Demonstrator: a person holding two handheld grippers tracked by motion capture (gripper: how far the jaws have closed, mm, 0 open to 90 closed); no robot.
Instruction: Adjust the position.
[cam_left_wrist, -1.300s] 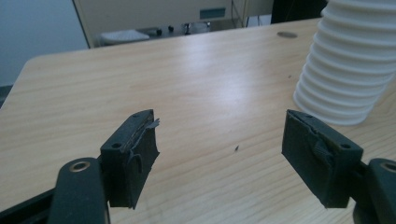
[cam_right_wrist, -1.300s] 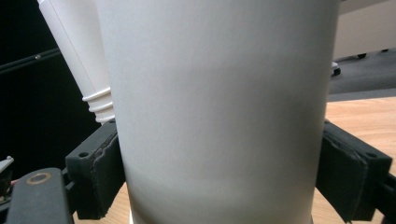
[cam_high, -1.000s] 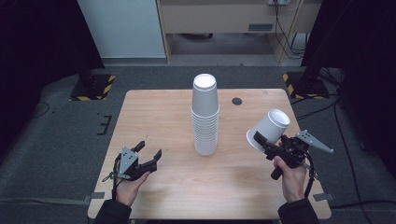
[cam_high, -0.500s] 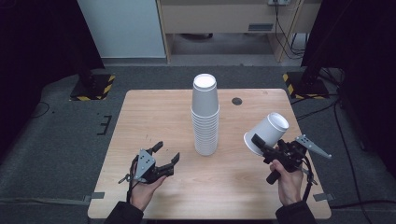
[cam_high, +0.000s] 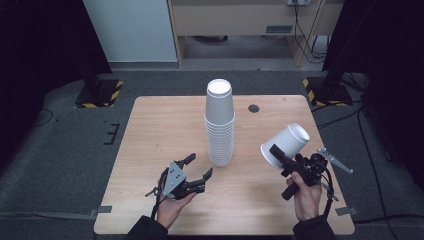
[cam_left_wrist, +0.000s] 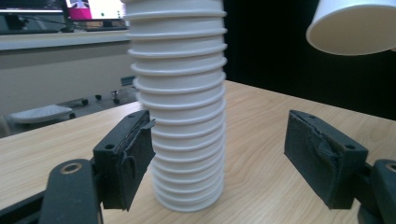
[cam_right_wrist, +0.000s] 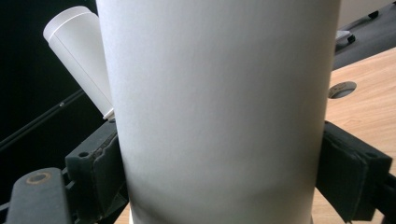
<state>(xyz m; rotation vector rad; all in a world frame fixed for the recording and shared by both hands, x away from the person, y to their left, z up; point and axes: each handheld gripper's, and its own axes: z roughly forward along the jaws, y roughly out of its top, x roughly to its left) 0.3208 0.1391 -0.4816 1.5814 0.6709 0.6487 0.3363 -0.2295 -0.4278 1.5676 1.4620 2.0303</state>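
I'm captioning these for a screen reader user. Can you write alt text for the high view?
A tall stack of white cups stands mid-table. The right tool, in a hand, holds one white cup tilted above the table; the left tool, jaws open and empty, points at the stack's base from the near left.

Cup stack (cam_high: 219, 125) mid-table (cam_high: 150, 125); single cup (cam_high: 286, 145) right

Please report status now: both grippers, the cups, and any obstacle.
Left gripper open, low beside cup stack, not touching. Right gripper shut on single cup, held off the table. No obstacle seen.
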